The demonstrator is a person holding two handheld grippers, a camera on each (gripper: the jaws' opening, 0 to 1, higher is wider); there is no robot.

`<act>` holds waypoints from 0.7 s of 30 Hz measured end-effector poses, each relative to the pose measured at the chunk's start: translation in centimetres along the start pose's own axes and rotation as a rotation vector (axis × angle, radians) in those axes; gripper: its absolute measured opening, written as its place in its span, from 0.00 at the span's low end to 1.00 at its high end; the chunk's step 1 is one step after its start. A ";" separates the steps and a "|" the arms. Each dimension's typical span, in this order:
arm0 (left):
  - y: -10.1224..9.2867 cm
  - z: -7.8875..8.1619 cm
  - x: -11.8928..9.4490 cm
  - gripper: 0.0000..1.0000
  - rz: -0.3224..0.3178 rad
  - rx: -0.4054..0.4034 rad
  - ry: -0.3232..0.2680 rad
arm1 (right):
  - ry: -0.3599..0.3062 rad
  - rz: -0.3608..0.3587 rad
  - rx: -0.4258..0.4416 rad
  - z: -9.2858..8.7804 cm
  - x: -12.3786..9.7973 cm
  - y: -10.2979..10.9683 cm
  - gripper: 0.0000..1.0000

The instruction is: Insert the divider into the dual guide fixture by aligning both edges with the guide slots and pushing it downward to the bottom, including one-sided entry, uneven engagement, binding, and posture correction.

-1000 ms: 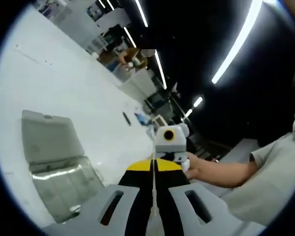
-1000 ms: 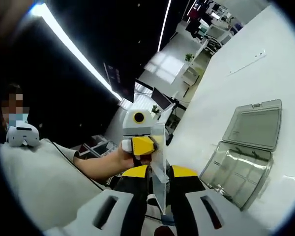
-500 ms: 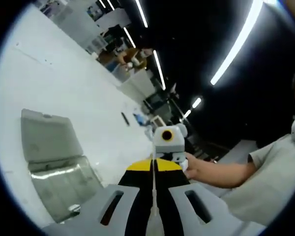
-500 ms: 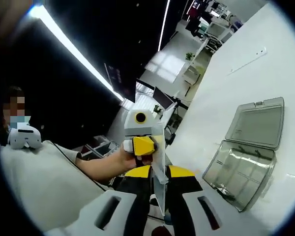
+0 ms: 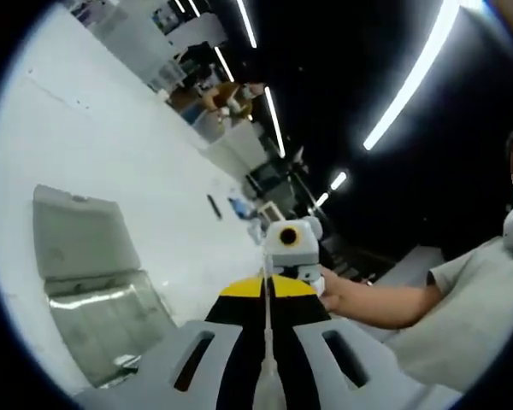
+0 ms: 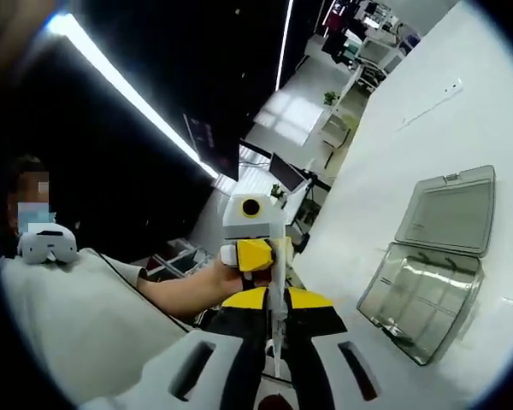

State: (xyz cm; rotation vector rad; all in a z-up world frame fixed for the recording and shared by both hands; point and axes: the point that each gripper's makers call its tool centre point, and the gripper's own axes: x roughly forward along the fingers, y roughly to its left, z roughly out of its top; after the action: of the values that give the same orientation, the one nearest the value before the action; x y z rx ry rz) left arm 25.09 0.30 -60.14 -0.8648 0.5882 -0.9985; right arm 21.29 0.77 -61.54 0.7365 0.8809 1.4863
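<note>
Both grippers clamp the clear divider edge-on between them, left gripper and right gripper facing each other; it hangs above the counter, and the open clear fixture box lies off to the right gripper's side, well apart

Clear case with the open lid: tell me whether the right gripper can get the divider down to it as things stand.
Probably yes. The right gripper grips the divider with the left gripper on its far edge. The clear case lies open on the white table with nothing in between.
</note>
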 end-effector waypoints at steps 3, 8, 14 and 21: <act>0.2 -0.1 -0.2 0.00 0.000 -0.010 -0.004 | 0.001 0.003 0.007 -0.1 0.1 0.2 0.00; 0.2 -0.1 -0.2 0.00 -0.002 -0.003 -0.007 | 0.007 -0.003 0.011 -0.2 0.2 0.1 0.00; 0.2 0.1 -0.3 0.01 -0.006 -0.017 -0.012 | 0.016 -0.029 -0.014 0.0 0.2 0.3 0.00; 0.0 0.2 -0.2 0.02 0.009 0.011 -0.017 | 0.026 -0.059 -0.007 0.1 0.1 0.0 0.00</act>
State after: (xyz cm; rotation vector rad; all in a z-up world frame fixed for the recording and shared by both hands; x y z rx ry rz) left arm 25.15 0.56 -60.07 -0.8599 0.5711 -0.9845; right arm 21.37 0.93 -61.50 0.6812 0.9093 1.4491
